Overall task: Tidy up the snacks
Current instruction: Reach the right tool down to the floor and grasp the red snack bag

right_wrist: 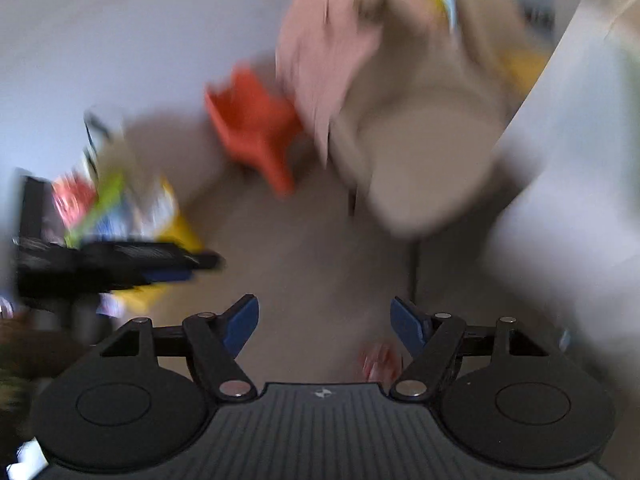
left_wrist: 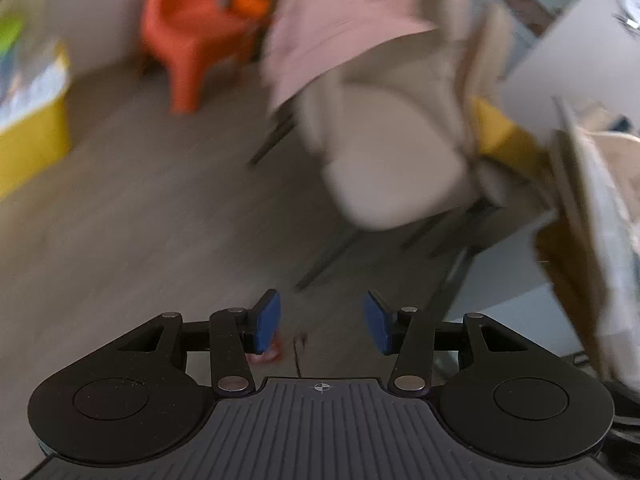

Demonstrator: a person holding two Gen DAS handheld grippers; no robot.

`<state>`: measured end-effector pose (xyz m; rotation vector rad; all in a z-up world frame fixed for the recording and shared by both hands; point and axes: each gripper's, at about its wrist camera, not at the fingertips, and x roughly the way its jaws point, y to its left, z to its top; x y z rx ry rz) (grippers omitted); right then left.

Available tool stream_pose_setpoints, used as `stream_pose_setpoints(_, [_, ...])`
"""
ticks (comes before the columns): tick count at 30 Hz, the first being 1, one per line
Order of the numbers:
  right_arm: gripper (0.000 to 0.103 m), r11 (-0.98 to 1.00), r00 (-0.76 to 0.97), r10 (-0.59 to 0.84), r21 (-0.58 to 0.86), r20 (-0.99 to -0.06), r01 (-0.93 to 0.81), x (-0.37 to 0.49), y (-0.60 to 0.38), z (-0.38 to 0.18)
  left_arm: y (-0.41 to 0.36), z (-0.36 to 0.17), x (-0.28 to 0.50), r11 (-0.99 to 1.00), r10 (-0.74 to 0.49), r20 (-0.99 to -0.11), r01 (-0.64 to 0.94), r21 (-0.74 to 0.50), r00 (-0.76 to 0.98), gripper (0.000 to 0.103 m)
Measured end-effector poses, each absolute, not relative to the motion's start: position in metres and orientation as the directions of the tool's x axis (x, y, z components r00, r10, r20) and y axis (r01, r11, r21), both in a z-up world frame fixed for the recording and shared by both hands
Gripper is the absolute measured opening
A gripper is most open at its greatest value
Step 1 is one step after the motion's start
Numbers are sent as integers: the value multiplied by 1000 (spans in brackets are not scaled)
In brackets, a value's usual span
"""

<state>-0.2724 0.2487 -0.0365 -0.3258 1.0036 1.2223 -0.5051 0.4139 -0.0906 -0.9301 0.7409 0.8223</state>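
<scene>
Both views are smeared by blur. My left gripper (left_wrist: 322, 322) is open over the wooden floor, with nothing between its blue pads (left_wrist: 267, 322). My right gripper (right_wrist: 324, 326) is open too, its jaws wide apart and empty. A yellow bin (left_wrist: 32, 140) with colourful snack packets (left_wrist: 24, 76) stands at the far left of the left wrist view. The right wrist view shows the same packets (right_wrist: 104, 200) at mid-left. A black blurred shape with a blue patch (right_wrist: 120, 268) partly covers them. A small pink-red thing (left_wrist: 266, 354) lies on the floor by the left finger and shows again as a pink-red blur (right_wrist: 380, 360).
An orange plastic chair (left_wrist: 188, 36) stands at the back. A beige chair (left_wrist: 392, 152) with a pink cloth (left_wrist: 348, 20) over its back is ahead, beside a white table edge (left_wrist: 560, 60). A cardboard box (left_wrist: 588, 216) is at the right. Wooden floor (left_wrist: 160, 220) lies open to the left.
</scene>
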Motion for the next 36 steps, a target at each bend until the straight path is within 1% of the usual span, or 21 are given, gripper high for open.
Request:
stream_pose_setpoints(2, [73, 372, -42, 565, 299, -824, -878, -277, 282, -106, 428, -137, -535, 313, 266, -851, -875, -369, 453, 51])
stream_pose_setpoints(5, [73, 375, -47, 441, 232, -896, -897, -283, 328, -234, 442, -207, -568, 250, 283, -862, -900, -358, 421, 51])
stream_pose_setpoints(7, [73, 348, -60, 371, 198, -927, -916, -284, 354, -322, 448, -240, -589, 208, 314, -860, -913, -352, 403, 47])
stream_pose_setpoints(8, [69, 327, -71, 326, 183, -943, -927, -286, 365, -367, 448, -251, -603, 172, 343, -859, -924, -341, 381, 44])
stream_pose_setpoints(9, [56, 302, -75, 270, 158, -960, -940, -286, 373, -407, 446, -255, -623, 126, 387, -852, -935, -330, 353, 44])
stream_pose_setpoints(10, [50, 274, -53, 194, 106, -980, -956, -289, 383, -445, 445, -255, -642, 89, 425, -845, -944, -318, 325, 44])
stream_pose_setpoints(11, [48, 274, -17, 143, 57, -990, -960, -291, 387, -468, 443, -252, -666, 40, 470, -846, -963, -265, 252, 46])
stream_pose_setpoints(12, [49, 290, 1, 122, 34, -993, -957, -291, 385, -483, 443, -248, -685, -2, 499, -851, -982, -191, 165, 45])
stream_pose_setpoints(14, [55, 327, -37, 123, 76, -992, -942, -295, 380, -506, 442, -229, -731, -131, 545, -836, -991, -7, -67, 43])
stream_pose_setpoints(16, [55, 342, -60, 96, 90, -994, -935, -295, 381, -532, 440, -210, -770, -253, 566, -790, -962, 105, -235, 43])
stream_pose_setpoints(18, [55, 334, -40, 95, 70, -995, -940, -298, 391, -555, 444, -202, -792, -309, 572, -737, -927, 212, -360, 43])
stream_pose_setpoints(19, [55, 321, -29, 106, 62, -994, -945, -300, 399, -566, 449, -209, -797, -307, 568, -733, -923, 234, -375, 43])
stream_pose_setpoints(21, [56, 291, -28, 128, 65, -991, -954, -304, 425, -593, 458, -233, -795, -283, 553, -764, -938, 202, -332, 43])
stream_pose_setpoints(25, [56, 186, -25, 165, 56, -986, -981, -307, 467, -649, 475, -332, -746, -117, 488, -870, -993, 17, -72, 43])
stream_pose_setpoints(28, [56, 2, 9, 195, -9, -981, -1000, -316, 483, -680, 475, -400, -701, 4, 401, -909, -993, -121, 113, 44])
stream_pose_setpoints(31, [56, -198, 18, 210, -61, -978, -978, -320, 483, -705, 471, -461, -655, 83, 299, -916, -964, -253, 266, 44])
stream_pose_setpoints(32, [60, -242, 24, 208, -76, -978, -967, -321, 484, -712, 463, -473, -646, 102, 279, -915, -956, -275, 293, 44])
stream_pose_setpoints(33, [75, -281, 19, 207, -78, -978, -956, -321, 484, -717, 457, -482, -636, 120, 261, -913, -950, -290, 312, 44])
stream_pose_setpoints(34, [79, -304, 3, 216, -71, -976, -950, -319, 485, -720, 453, -493, -629, 133, 244, -914, -945, -300, 325, 44])
stream_pose_setpoints(35, [80, -316, -13, 216, -58, -976, -947, -317, 486, -724, 449, -503, -624, 138, 224, -916, -941, -307, 332, 44])
stream_pose_setpoints(36, [89, -316, -11, 203, -54, -979, -947, -314, 487, -729, 446, -509, -623, 135, 212, -919, -941, -310, 333, 44])
